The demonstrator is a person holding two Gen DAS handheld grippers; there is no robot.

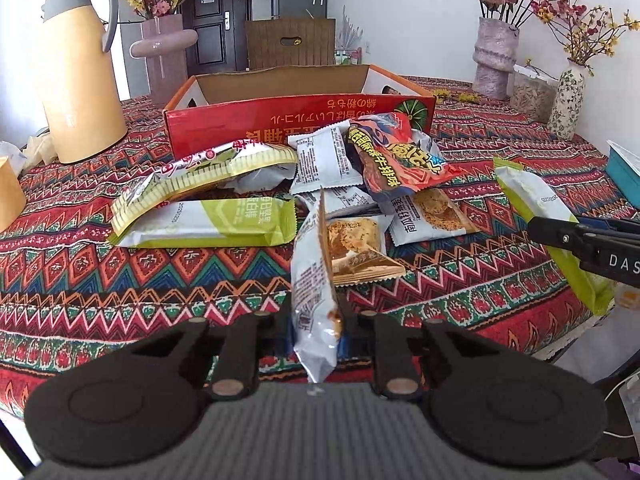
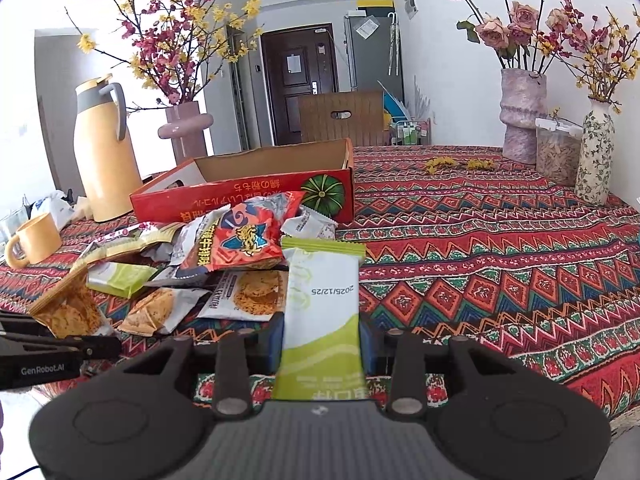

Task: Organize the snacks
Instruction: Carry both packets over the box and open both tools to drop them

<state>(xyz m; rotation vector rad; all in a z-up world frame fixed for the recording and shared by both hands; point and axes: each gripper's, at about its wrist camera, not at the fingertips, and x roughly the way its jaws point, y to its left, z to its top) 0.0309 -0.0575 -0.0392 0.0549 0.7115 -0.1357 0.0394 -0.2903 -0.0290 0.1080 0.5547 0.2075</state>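
My left gripper (image 1: 316, 320) is shut on a silver cracker packet (image 1: 314, 280), held edge-up above the table; it also shows in the right wrist view (image 2: 68, 304). My right gripper (image 2: 322, 340) is shut on a green and white bar packet (image 2: 320, 300), also seen at the right of the left wrist view (image 1: 540, 216). A pile of snack packets (image 1: 340, 176) lies in front of an open red cardboard box (image 1: 296, 120), which also shows in the right wrist view (image 2: 248, 196). An orange-red noodle packet (image 2: 244, 240) lies on top of the pile.
A yellow thermos jug (image 1: 80, 80) stands left of the box, with a yellow mug (image 2: 34, 240) near it. Flower vases (image 2: 524, 116) and a clear jar (image 2: 558, 152) stand at the far right. A patterned cloth (image 2: 500, 248) covers the table.
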